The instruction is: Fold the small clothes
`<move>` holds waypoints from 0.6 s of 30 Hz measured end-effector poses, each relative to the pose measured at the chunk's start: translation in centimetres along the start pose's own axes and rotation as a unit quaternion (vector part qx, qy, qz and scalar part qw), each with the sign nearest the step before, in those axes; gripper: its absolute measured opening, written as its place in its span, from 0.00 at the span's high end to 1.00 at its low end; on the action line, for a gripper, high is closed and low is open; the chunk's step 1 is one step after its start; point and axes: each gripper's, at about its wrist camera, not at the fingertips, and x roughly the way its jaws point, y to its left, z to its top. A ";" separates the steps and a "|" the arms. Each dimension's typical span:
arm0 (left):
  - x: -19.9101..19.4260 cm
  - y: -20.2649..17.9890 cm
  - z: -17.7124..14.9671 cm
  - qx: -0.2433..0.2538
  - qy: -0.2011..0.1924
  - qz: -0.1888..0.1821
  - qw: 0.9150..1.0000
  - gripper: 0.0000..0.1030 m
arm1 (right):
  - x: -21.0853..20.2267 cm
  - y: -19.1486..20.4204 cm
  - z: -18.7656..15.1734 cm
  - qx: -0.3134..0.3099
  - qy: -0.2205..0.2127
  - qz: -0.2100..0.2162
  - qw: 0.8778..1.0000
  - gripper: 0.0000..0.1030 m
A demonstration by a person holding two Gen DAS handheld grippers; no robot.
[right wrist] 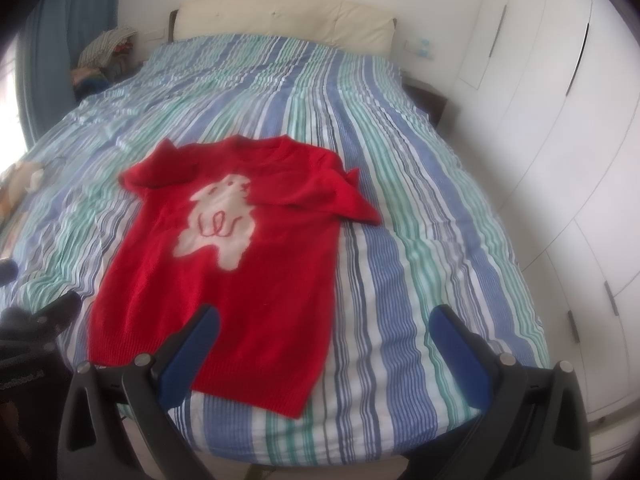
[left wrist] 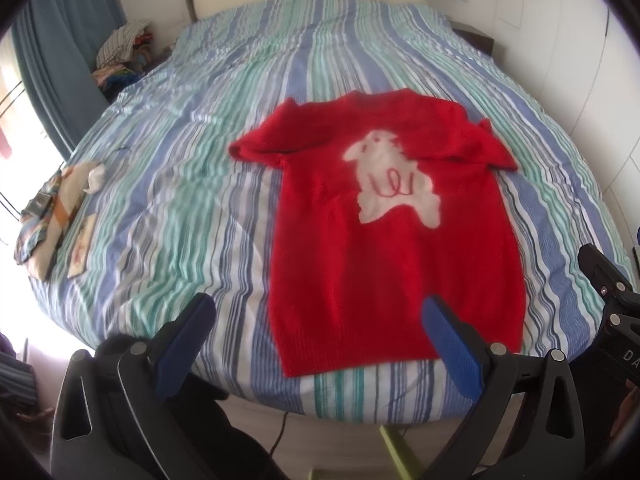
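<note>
Left claw [left wrist: 320, 320] fingertip hides part of red sweater [left wrist: 384, 256] hem.

Big bed with a striped duvet [left wrist: 240, 120] in blue, teal and white, kinda wrinkly all over. A cream padded headboard [right wrist: 280, 20] runs along the far end. Over on the far left corner there's a messy pile of clothes [left wrist: 122, 46] stacked next to a blue curtain [left wrist: 60, 40], with bright window light blowing out that side. On the left edge of the duvet sits a small heap of patterned fabric bits [left wrist: 52, 216] with something white and crumpled on top, too blurry to make out. White wardrobe doors [right wrist: 560, 120] with slim dark handles line the right wall.
</note>
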 end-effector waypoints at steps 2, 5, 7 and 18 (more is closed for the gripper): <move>0.7 0.5 0.0 0.000 0.005 -0.011 1.000 0.00 | -0.1 -0.2 -0.1 0.002 -0.004 0.000 1.000 0.00; 2.7 2.3 -0.5 -0.014 0.025 -0.049 0.998 0.00 | 0.3 -0.9 -0.3 0.002 -0.006 0.001 1.000 0.00; 4.9 3.4 -1.4 -0.018 0.044 -0.062 0.997 0.00 | 1.4 -1.8 -1.0 0.007 -0.002 0.012 1.000 0.00; 15.1 4.8 -5.3 -0.059 0.145 -0.117 0.981 0.04 | 12.2 -4.0 -8.8 0.059 0.125 0.188 0.972 0.04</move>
